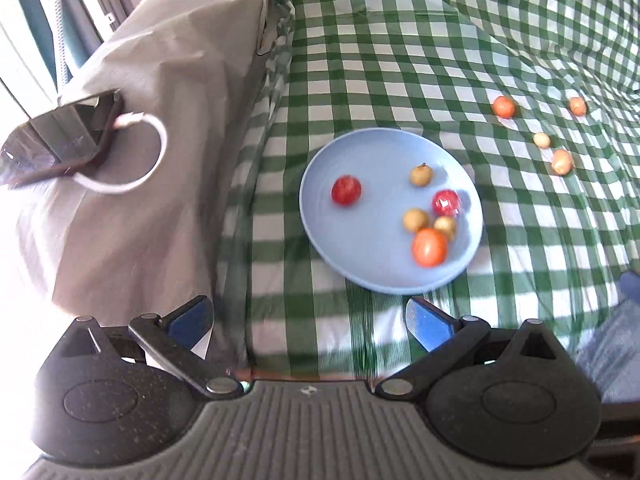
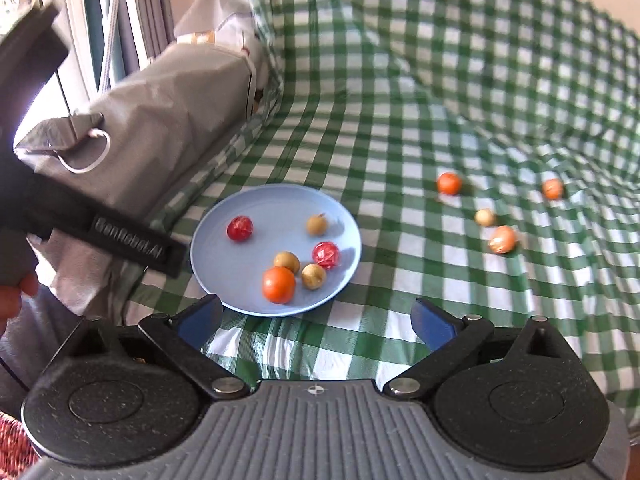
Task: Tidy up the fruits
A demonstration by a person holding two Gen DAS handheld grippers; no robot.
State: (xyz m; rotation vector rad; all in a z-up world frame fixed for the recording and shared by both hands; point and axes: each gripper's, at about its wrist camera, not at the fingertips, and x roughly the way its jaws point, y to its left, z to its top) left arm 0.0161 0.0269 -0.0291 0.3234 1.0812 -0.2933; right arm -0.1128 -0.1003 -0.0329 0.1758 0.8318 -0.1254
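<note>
Blue plate [image 2: 212,276] on green-checked cloth [image 2: 400,100], six fruits on it, four more loose fruits [image 2: 502,239] well apart to its right; left hand-held gripper [image 1: 308,320] and right hand-held gripper [image 2: 316,320] both spread wide, empty.

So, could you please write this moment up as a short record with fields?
surface: green checked cloth
plate: blue plate, six fruits on it
on plate: two red, one orange, three tan
loose on cloth: four fruits right of the plate, including an orange one and a tan one
left tongs: open, empty
right tongs: open, empty
beside plate: grey covered bulk
</note>
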